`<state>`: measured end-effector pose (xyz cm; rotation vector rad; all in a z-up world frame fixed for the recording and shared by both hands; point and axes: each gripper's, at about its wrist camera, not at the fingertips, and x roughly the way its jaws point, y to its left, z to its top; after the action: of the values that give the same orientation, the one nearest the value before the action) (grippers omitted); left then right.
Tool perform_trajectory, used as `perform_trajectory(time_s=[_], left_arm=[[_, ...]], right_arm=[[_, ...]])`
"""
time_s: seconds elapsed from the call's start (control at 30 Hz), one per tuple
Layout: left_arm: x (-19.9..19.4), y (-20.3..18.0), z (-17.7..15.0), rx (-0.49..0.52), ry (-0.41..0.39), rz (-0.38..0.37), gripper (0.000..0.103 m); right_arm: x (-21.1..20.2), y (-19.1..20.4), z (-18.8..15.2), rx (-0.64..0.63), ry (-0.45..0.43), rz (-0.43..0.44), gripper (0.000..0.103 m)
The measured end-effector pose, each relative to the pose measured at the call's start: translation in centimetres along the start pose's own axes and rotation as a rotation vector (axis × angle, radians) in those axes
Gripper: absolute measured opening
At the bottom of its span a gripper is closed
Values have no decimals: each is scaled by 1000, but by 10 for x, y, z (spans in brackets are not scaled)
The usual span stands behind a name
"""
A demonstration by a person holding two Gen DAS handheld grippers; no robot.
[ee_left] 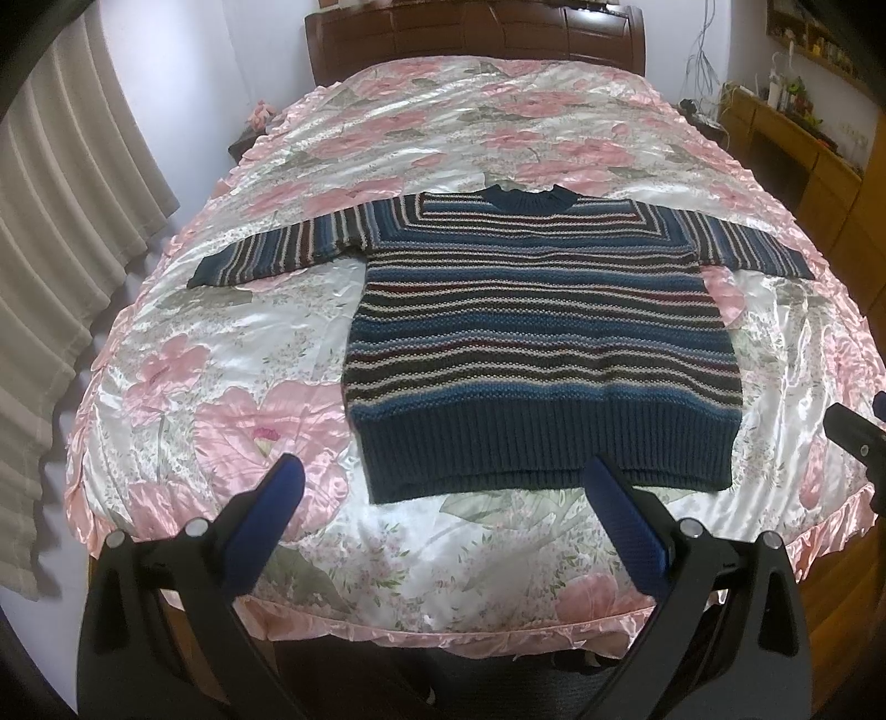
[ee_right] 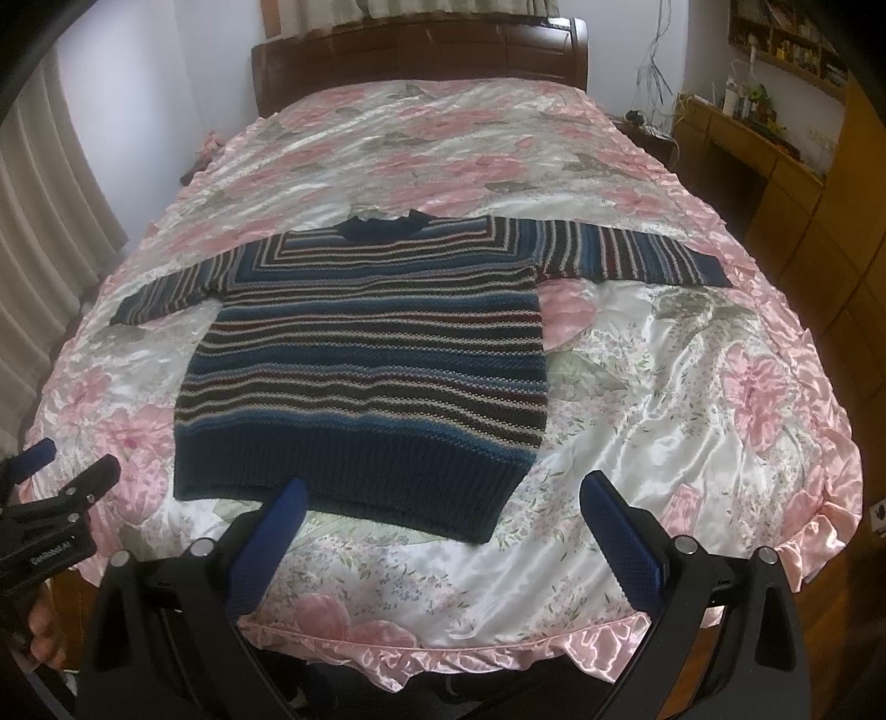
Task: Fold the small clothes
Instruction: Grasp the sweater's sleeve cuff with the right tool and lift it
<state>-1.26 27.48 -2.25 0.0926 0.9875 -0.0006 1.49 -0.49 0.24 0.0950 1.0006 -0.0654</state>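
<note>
A striped knitted sweater (ee_left: 545, 343) lies flat, sleeves spread, on a bed covered with a pink floral satin bedspread (ee_left: 221, 354), while the left gripper (ee_left: 443, 471) hangs spread wide above its near hem and the right gripper (ee_left: 853, 432) edges in at the frame's right.

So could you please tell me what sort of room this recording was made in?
Most likely a home bedroom. The striped sweater lies flat on a bed with a pink flowered bedspread and a dark wooden headboard. Curtains hang at one side, a wooden desk stands at the other.
</note>
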Motion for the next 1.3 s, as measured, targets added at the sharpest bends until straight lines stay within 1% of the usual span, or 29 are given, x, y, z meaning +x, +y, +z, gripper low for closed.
perform_trajectory(time_s=[0.1, 0.23, 0.37, 0.47, 0.53, 0.63, 0.7, 0.77, 0.83, 0.9, 0.93, 0.97, 1.03, 1.13, 1.17, 1.2, 1.3], left_arm=[[12, -6, 14, -3, 6, 7, 100], [32, -21, 42, -5, 2, 18, 100], [59, -43, 80, 4, -1, 25, 100], [84, -70, 116, 20, -9, 40, 100], [103, -91, 141, 21, -19, 37, 100], [130, -120, 173, 25, -21, 32, 100], [152, -140, 195, 19, -20, 20, 100], [174, -160, 213, 12, -7, 10, 100], [194, -176, 227, 0, 10, -15, 100], [213, -194, 238, 5, 24, -13, 100], [222, -203, 242, 14, 30, -16, 100], [229, -212, 245, 22, 30, -19, 100], [243, -228, 252, 39, 28, -12, 100], [265, -252, 261, 62, 39, -16, 100], [270, -258, 263, 63, 38, -15, 100], [276, -263, 266, 64, 39, -15, 100], [289, -275, 270, 63, 49, -20, 100]], right_arm=[[9, -15, 17, 20, 7, 2, 99], [19, -41, 46, 17, -21, -37, 99], [44, -77, 90, 17, -33, -53, 99], [71, -111, 125, 42, -27, -59, 99], [90, -135, 147, 54, -24, -51, 99], [131, -184, 186, 94, -8, -73, 99], [156, -217, 204, 141, 14, -66, 99], [188, -263, 224, 215, 59, -64, 99], [213, -297, 233, 258, 101, -74, 99], [244, -339, 240, 305, 155, -91, 99], [257, -356, 241, 322, 178, -109, 99], [273, -378, 242, 345, 208, -144, 99], [299, -412, 240, 385, 250, -164, 99], [325, -440, 238, 417, 288, -142, 99], [334, -448, 238, 422, 297, -147, 99], [341, -454, 238, 426, 302, -153, 99], [357, -467, 235, 458, 301, -119, 99]])
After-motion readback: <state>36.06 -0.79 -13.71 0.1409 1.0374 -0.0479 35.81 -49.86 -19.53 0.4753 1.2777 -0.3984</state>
